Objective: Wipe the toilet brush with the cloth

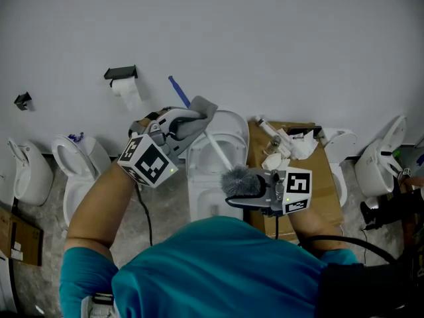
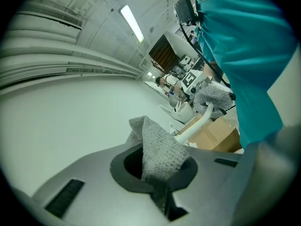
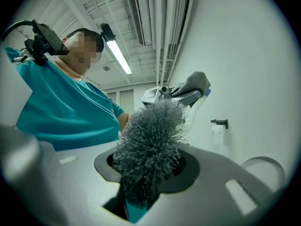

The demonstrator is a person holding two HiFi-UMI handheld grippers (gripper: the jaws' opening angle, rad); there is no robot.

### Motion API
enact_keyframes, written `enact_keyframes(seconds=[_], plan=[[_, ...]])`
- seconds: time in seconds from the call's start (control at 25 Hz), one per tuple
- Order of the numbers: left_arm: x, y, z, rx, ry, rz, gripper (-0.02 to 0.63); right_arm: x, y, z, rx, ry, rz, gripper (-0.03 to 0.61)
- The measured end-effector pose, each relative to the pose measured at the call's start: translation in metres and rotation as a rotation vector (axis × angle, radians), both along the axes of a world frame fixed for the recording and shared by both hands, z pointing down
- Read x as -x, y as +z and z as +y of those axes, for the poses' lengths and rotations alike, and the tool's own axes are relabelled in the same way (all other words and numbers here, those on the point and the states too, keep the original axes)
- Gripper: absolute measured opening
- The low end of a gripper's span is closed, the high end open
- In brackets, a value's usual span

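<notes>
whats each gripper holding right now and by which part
The left gripper pinches the cloth by one end; the rest sticks out free. The right gripper clamps the toilet brush by its bristle head, not its handle.

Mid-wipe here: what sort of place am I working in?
Likely a staged test room rather than a real bathroom: several toilets stand unpartitioned along one wall, with a cardboard box among them and a toilet-roll holder above.

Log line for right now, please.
left gripper: shut on cloth | right gripper: shut on toilet brush by bristles | cloth at brush handle
</notes>
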State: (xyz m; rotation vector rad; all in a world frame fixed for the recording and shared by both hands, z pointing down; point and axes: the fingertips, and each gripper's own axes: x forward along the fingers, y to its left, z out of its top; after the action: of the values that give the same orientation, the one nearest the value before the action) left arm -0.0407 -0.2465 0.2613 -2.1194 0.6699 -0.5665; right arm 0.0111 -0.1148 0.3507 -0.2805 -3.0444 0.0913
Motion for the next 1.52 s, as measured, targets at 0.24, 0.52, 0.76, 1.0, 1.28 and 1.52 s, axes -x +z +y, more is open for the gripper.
enact_keyframes(seconds=[0.24, 0.52, 0.76, 1.0, 1.28, 1.52], plan=[[0.008, -0.004, -0.004, -0.011, -0.019, 0.003, 0.012, -0.005, -0.001, 0.004, 0.0, -0.028, -0.01, 0.146], [0.019, -0.007, -0.011, -0.017, -0.039, -0.013, 0.012, -0.006, -0.004, 0.004, 0.01, -0.043, -0.013, 0.146], [0.025, -0.007, -0.017, -0.014, -0.051, -0.008, 0.012, -0.007, -0.001, 0.005, 0.008, -0.056, -0.008, 0.146], [0.026, -0.009, -0.021, -0.025, -0.059, -0.017, 0.012, -0.01, 0.0, 0.007, 0.004, -0.063, -0.009, 0.146], [0.028, -0.014, -0.022, -0.027, -0.058, -0.003, 0.012, -0.01, -0.002, 0.008, 0.007, -0.062, -0.016, 0.146], [0.032, -0.019, -0.026, -0.033, -0.074, 0.014, 0.012, -0.011, 0.0, 0.009, 0.002, -0.067, -0.021, 0.144]])
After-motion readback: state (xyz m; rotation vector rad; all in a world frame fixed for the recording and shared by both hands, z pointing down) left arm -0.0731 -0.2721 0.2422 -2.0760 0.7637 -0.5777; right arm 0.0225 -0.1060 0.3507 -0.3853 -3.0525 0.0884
